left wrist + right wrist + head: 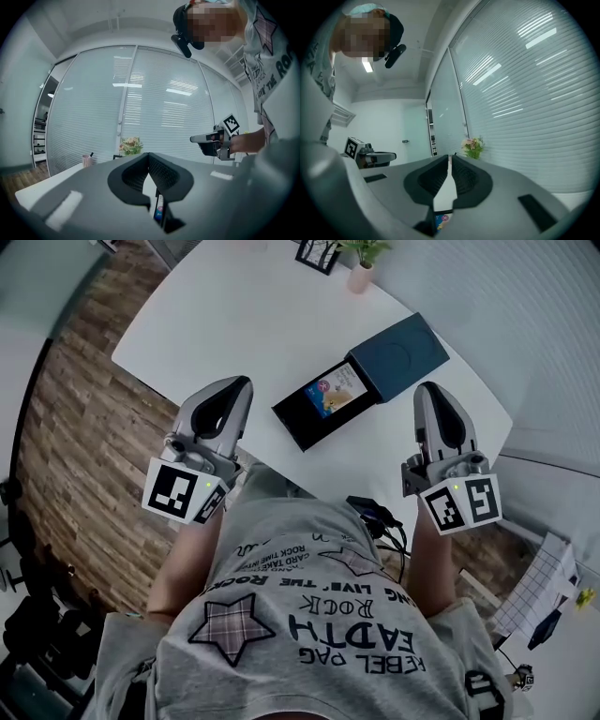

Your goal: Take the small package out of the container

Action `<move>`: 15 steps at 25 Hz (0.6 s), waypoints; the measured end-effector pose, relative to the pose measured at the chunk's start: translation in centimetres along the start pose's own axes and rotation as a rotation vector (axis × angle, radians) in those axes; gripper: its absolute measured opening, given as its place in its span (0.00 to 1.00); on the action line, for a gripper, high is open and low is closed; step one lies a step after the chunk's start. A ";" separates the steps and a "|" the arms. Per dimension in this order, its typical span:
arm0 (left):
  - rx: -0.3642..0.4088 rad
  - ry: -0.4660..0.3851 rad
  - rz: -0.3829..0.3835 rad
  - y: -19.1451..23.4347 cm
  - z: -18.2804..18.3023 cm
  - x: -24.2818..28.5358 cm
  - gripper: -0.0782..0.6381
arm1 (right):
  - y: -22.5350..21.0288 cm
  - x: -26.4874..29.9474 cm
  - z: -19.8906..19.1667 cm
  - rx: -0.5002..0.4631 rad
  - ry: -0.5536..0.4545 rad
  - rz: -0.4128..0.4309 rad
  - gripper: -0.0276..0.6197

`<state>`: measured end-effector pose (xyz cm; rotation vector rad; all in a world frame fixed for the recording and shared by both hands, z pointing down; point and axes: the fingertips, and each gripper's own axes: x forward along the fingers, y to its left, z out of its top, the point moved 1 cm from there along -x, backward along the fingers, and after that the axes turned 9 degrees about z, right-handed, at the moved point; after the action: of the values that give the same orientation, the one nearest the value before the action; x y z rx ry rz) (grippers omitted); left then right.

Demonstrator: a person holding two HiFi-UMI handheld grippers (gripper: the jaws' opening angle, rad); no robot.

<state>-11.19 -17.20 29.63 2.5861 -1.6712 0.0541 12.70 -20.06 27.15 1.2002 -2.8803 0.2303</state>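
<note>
A dark container [370, 381] lies on the white table [234, 324], its black tray [298, 418] slid partly out of a dark blue sleeve [403, 352]. The small colourful package [336, 393] rests in the tray next to the sleeve's mouth. My left gripper [241, 383] hovers left of the tray, shut and empty. Right of the sleeve, my right gripper [428, 389] is also shut and empty. In the left gripper view the jaws [149, 157] meet, with a sliver of the package [159, 213] below them. The right gripper view shows closed jaws [450, 159] and the package [442, 220] beneath.
A small potted plant [362, 263] and a black frame [317, 254] stand at the table's far edge. Window blinds [154, 108] fill the background. A person's torso in a grey shirt [309, 615] is close to the table's near edge. Wooden floor [84, 427] lies to the left.
</note>
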 end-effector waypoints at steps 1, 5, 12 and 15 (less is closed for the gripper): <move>0.010 -0.003 -0.003 0.3 0.0 0.2 0.12 | 0.0 0.3 -0.3 0.001 0.007 0.001 0.09; 0.026 -0.008 0.002 1.7 -0.5 0.8 0.12 | 0.1 1.3 -1.7 0.000 0.046 0.009 0.09; 0.013 0.023 0.011 2.9 -2.5 2.2 0.12 | -0.2 3.9 -6.5 -0.015 0.167 0.029 0.09; 0.012 0.031 0.015 3.5 -3.2 2.7 0.12 | -0.5 5.1 -9.3 -0.009 0.231 0.034 0.09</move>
<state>-13.28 -20.90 33.08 2.5674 -1.6856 0.1056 9.00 -22.67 36.76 1.0474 -2.7003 0.3320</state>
